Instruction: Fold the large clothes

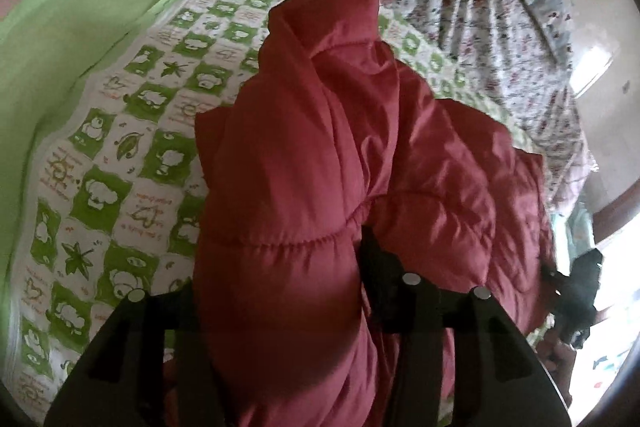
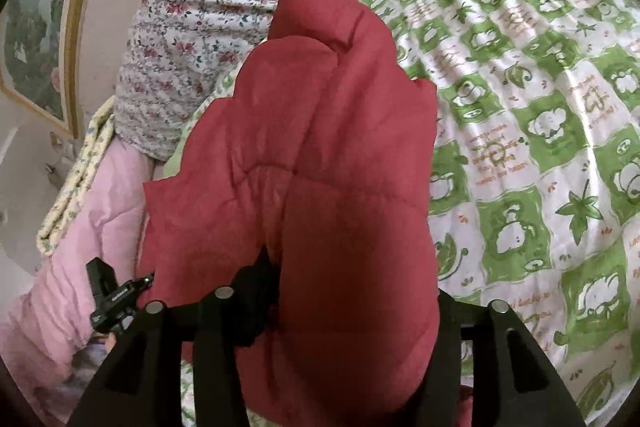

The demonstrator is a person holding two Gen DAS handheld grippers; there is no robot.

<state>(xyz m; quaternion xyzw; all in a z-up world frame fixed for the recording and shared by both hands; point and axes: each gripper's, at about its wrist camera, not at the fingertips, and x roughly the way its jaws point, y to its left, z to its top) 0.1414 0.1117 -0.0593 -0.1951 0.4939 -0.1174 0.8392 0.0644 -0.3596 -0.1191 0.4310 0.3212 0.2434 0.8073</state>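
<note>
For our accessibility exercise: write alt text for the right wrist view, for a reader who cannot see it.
A puffy red quilted jacket bulges up between the two black fingers of the right claw, above a bed sheet printed with green and white squares. A floral quilt lies behind.

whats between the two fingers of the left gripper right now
A thick fold of the red puffer jacket fills the gap between the left gripper fingers, seen in the left wrist view.

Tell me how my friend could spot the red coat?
Find the bed with the green-and-white checked sheet. The coat is bunched on it, beside the flowery quilt. It alone is plain dark red, puffy and stitched.
</note>
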